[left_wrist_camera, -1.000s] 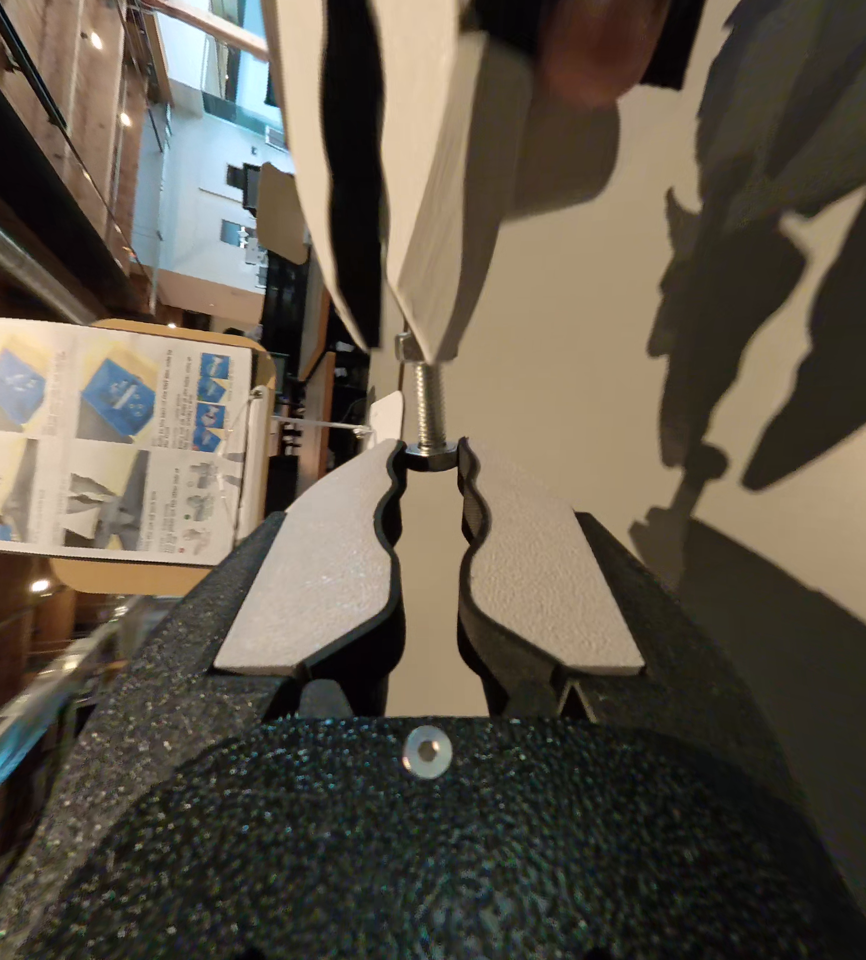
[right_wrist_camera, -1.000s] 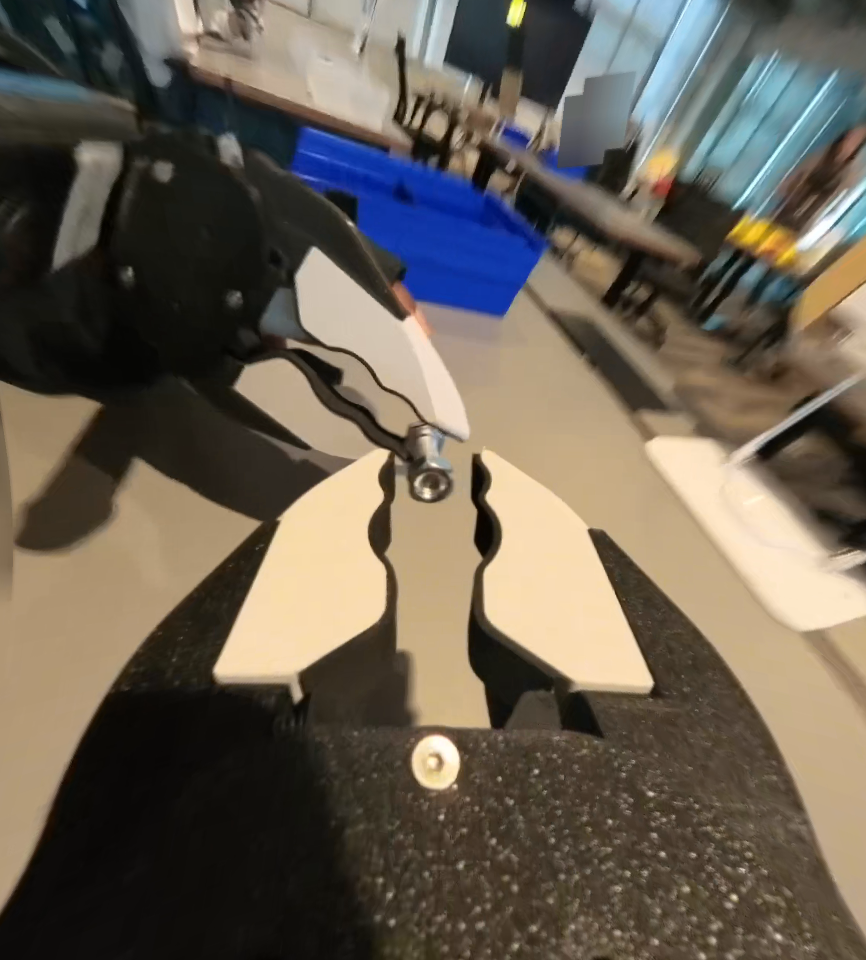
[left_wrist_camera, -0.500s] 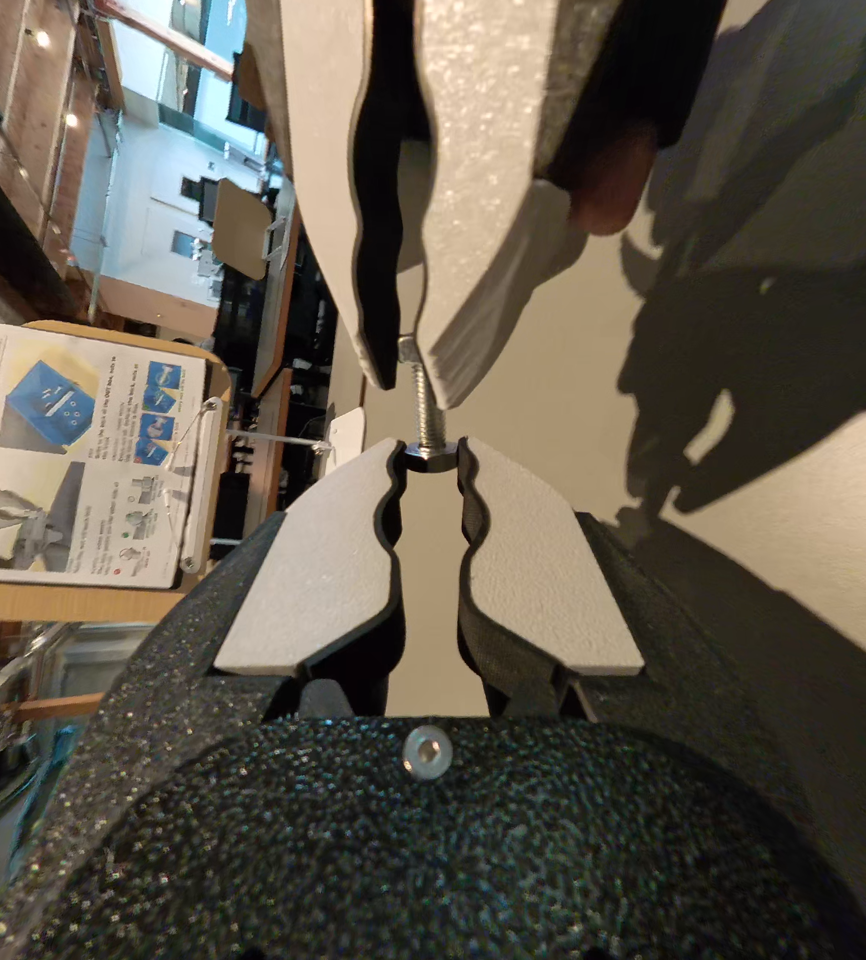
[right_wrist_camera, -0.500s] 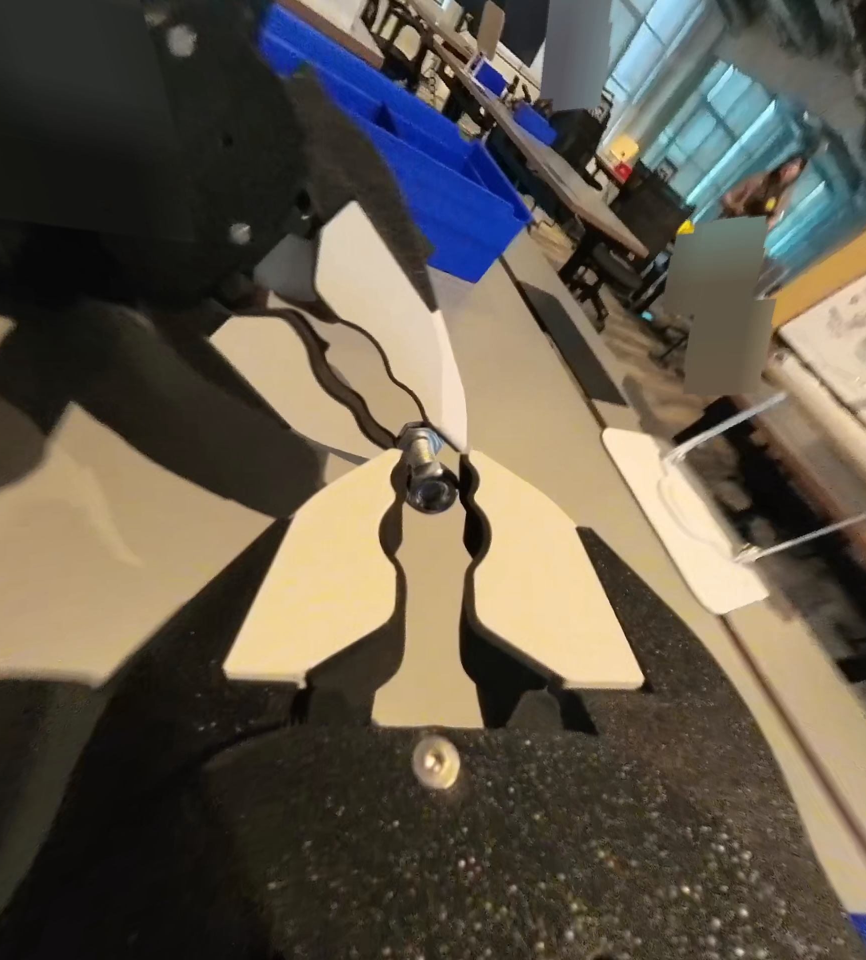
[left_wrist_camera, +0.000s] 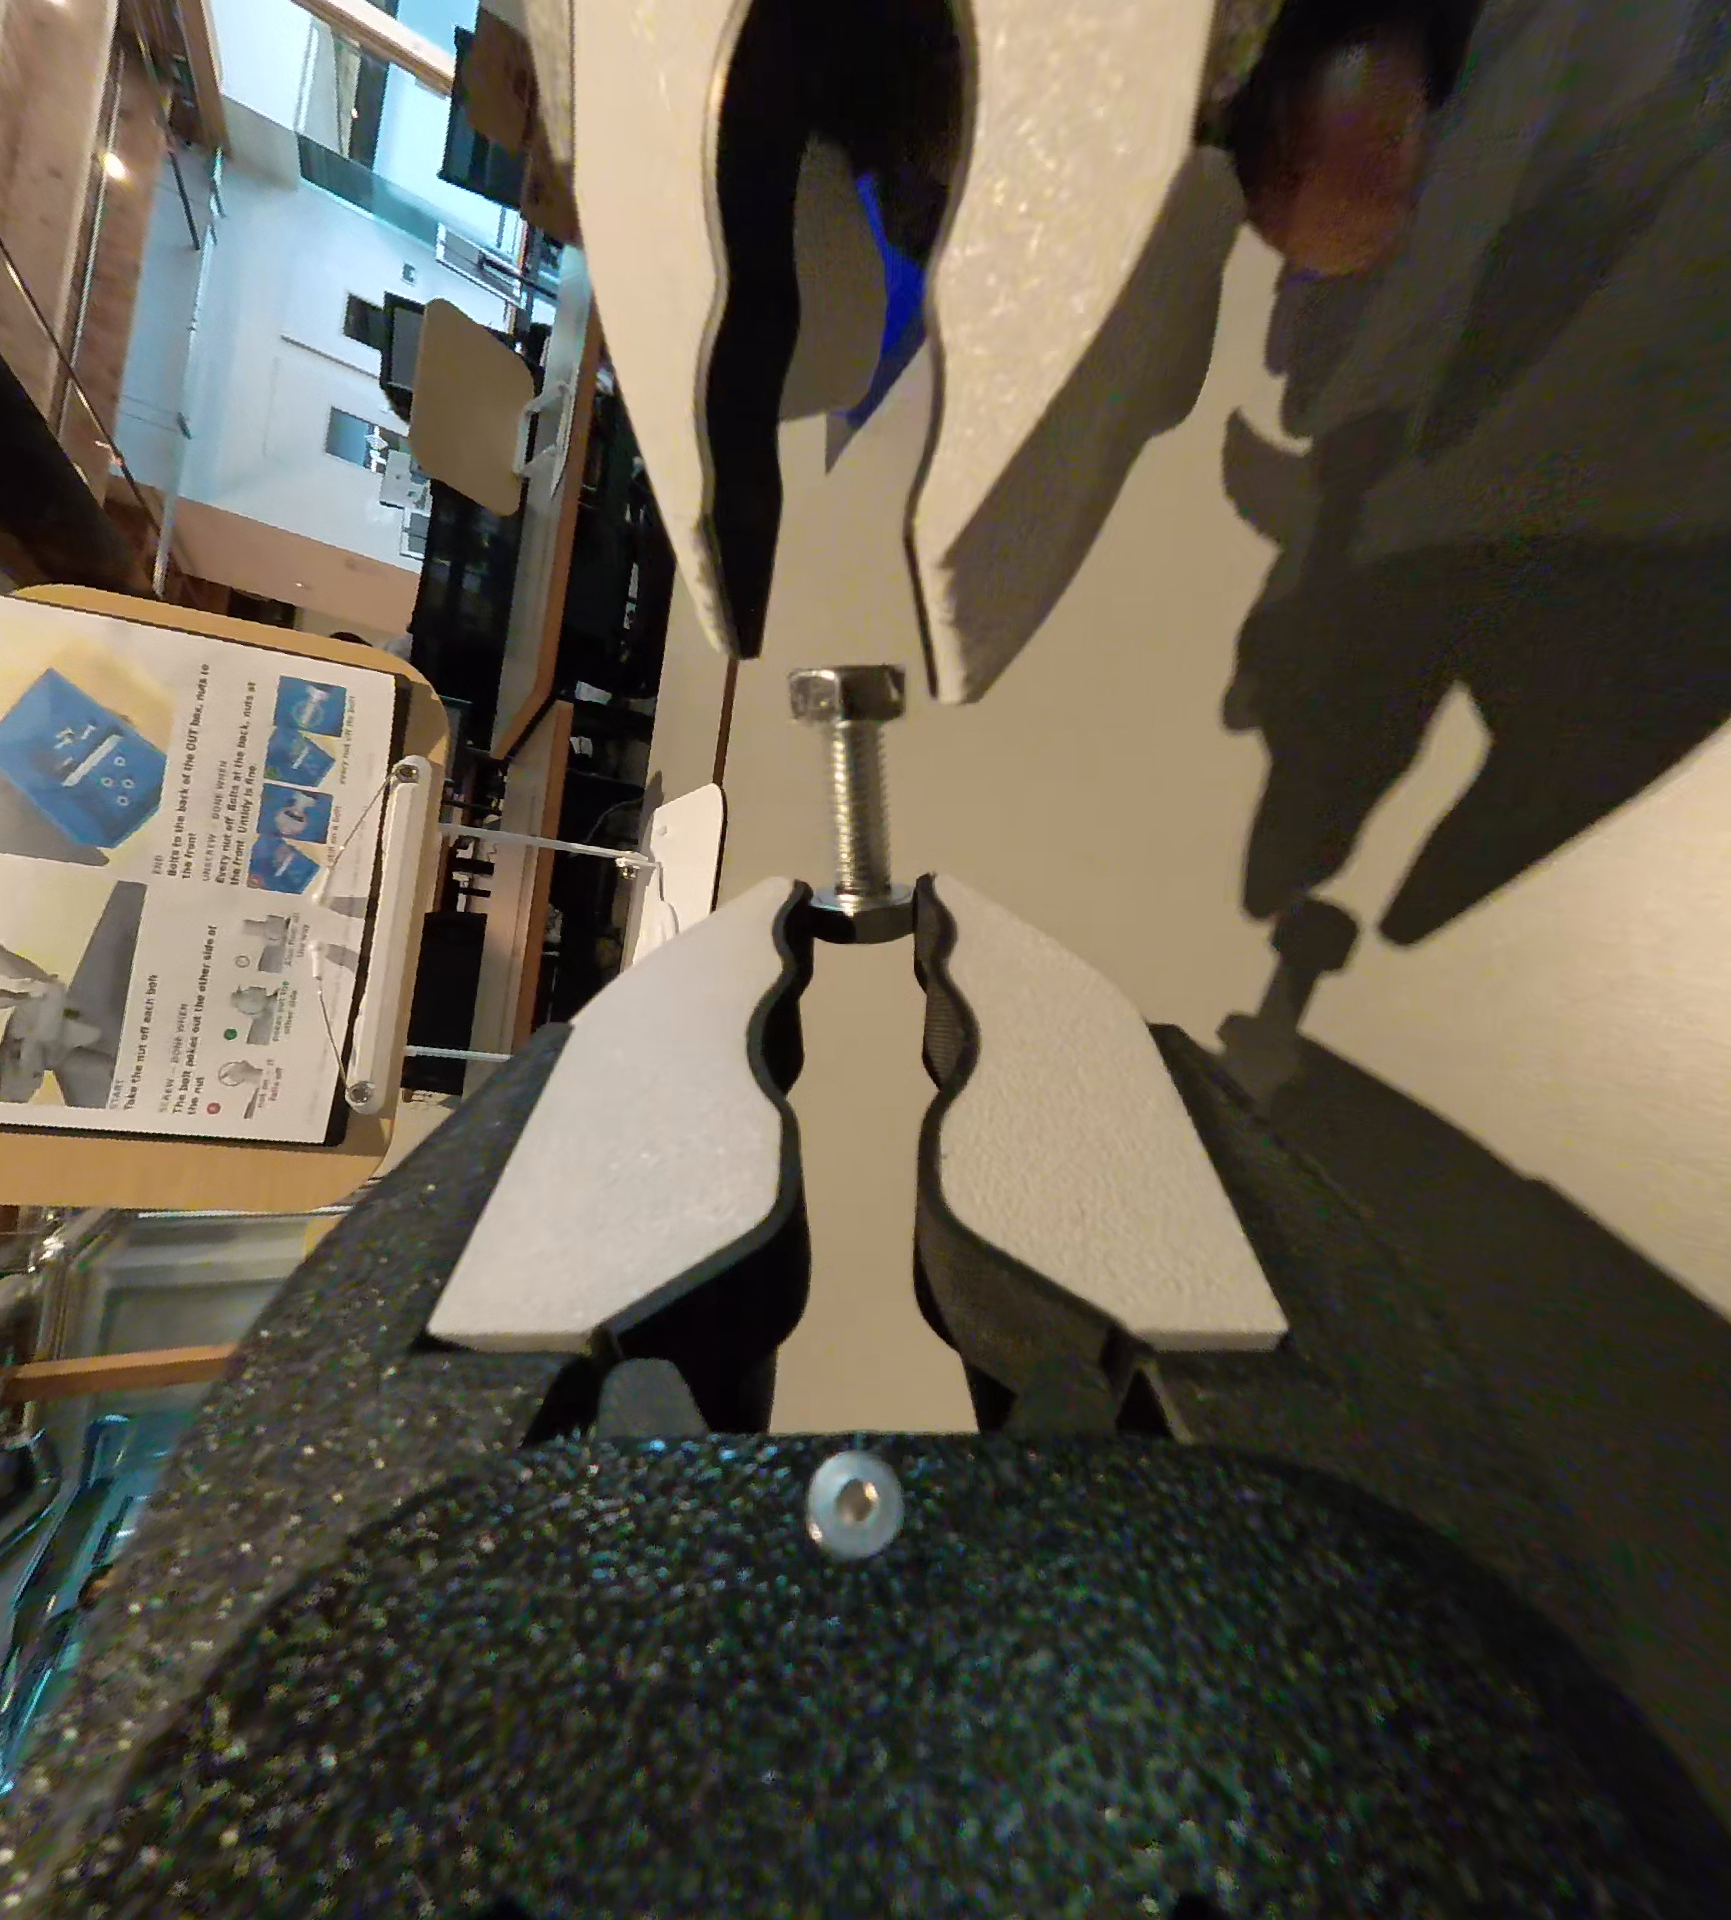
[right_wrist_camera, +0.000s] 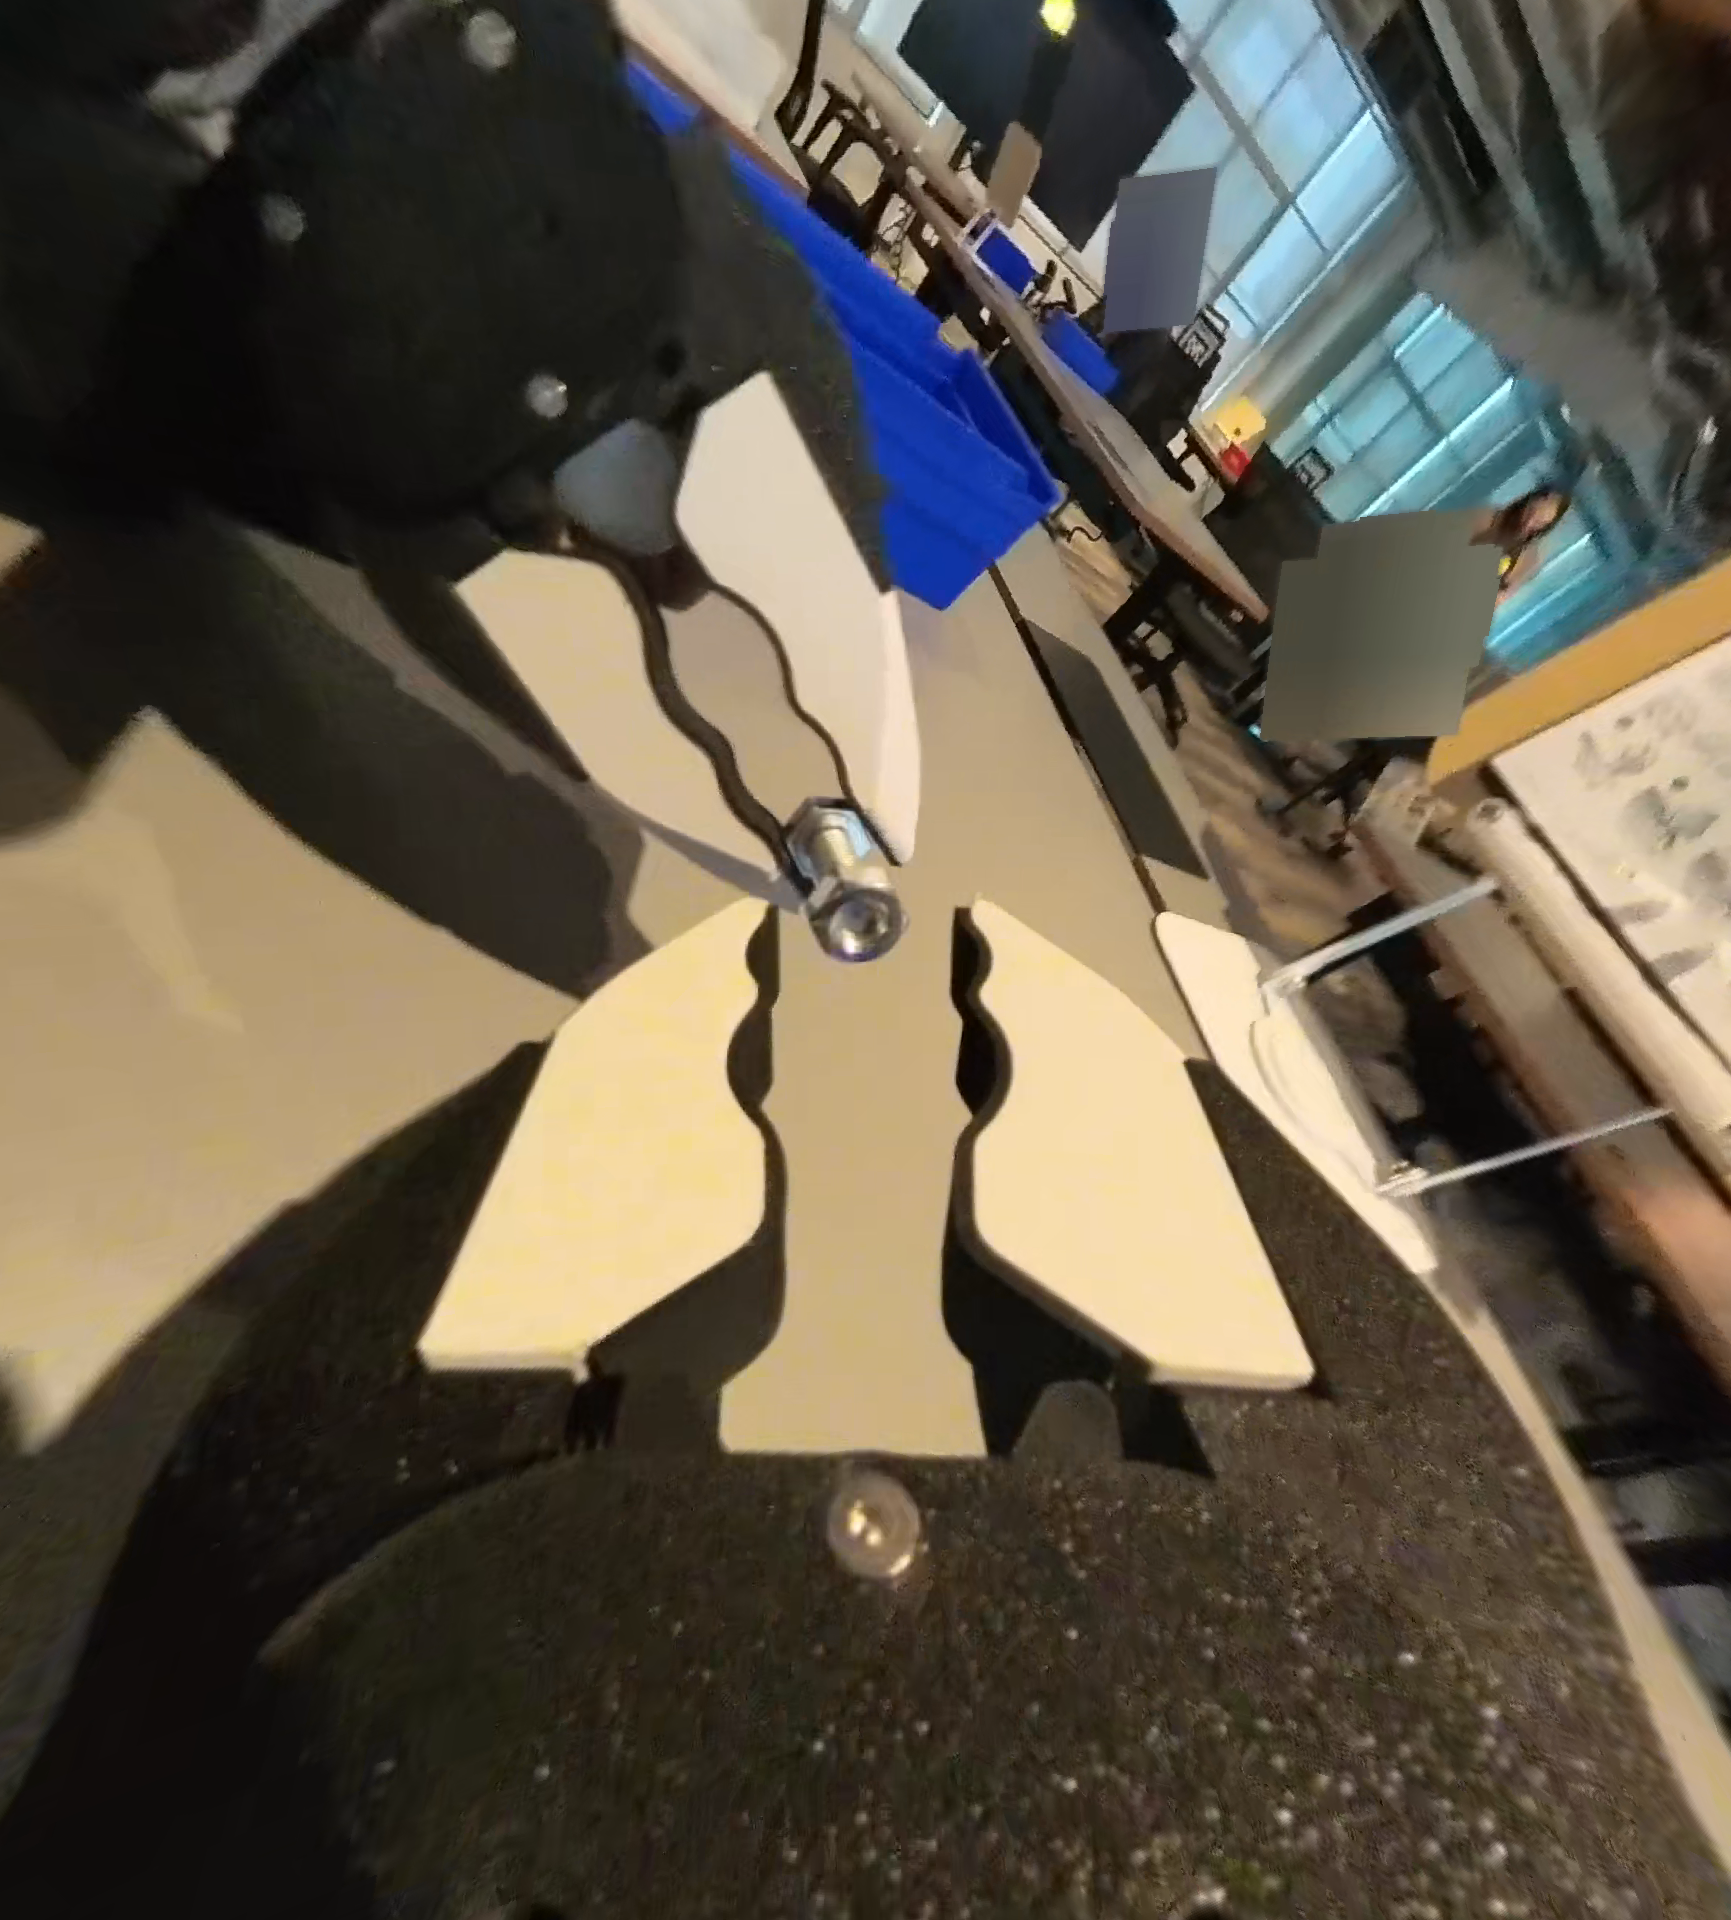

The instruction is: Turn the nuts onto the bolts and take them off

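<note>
A silver bolt (left_wrist_camera: 856, 810) sticks out of a dark nut (left_wrist_camera: 861, 920), held in the air above the beige table (left_wrist_camera: 1100, 831). My left gripper (left_wrist_camera: 861, 904) is shut on the nut at its fingertips. The bolt's hex head (left_wrist_camera: 845, 694) points at my right gripper (left_wrist_camera: 840, 644), which is open, with its tips just beyond the head and apart from it. In the right wrist view the right gripper (right_wrist_camera: 866, 914) is open, with the bolt head (right_wrist_camera: 856, 920) seen end-on between its tips, untouched. The left gripper (right_wrist_camera: 830, 842) holds the nut (right_wrist_camera: 825, 831) behind it.
A blue bin (right_wrist_camera: 944, 468) stands on the table behind the left gripper. An instruction sheet on a wooden board (left_wrist_camera: 144, 883) stands at the table's edge, next to a clear stand with a white base (right_wrist_camera: 1287, 1049). Other tables and chairs are farther off. Across from one pair of fingers to the other is roughly 4 cm.
Half a second ago my right gripper was shut on the bolt head. It has opened and drawn back a little. The left gripper still holds the nut.
</note>
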A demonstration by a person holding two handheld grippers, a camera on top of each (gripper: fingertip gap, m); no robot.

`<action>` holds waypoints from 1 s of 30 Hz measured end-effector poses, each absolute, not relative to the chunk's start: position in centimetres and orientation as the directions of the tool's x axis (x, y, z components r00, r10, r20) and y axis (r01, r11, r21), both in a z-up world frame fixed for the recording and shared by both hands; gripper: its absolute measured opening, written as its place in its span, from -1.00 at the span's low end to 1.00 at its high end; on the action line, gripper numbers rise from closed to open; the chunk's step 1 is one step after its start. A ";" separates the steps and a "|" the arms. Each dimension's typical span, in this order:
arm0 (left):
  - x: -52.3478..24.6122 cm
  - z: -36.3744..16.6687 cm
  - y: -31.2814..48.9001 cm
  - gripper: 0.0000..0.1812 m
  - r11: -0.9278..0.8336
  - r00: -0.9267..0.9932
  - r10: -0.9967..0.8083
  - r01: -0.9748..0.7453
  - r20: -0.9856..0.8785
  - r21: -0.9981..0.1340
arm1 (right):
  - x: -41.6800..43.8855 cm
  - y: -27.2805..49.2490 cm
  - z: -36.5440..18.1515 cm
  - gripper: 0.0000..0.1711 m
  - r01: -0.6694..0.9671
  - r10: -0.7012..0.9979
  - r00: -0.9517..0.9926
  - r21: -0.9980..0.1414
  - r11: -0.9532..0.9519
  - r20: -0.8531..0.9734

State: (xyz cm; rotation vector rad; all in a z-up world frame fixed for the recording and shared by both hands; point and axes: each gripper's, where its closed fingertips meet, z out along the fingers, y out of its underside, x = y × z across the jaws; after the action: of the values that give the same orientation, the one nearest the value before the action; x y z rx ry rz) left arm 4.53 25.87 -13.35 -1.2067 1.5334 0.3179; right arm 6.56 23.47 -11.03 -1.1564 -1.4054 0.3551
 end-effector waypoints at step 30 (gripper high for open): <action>4.0 -14.4 26.3 -0.79 0.411 0.101 -0.544 -0.833 -0.833 -0.370 | 6.7 24.0 -12.6 -0.58 0.476 0.728 0.193 -0.711 0.517 0.658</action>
State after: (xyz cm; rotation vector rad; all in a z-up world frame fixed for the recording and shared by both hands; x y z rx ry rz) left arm 4.01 26.33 -14.37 -1.2553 1.5698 0.3297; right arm 6.66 24.00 -12.62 -1.1109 -1.4504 0.2403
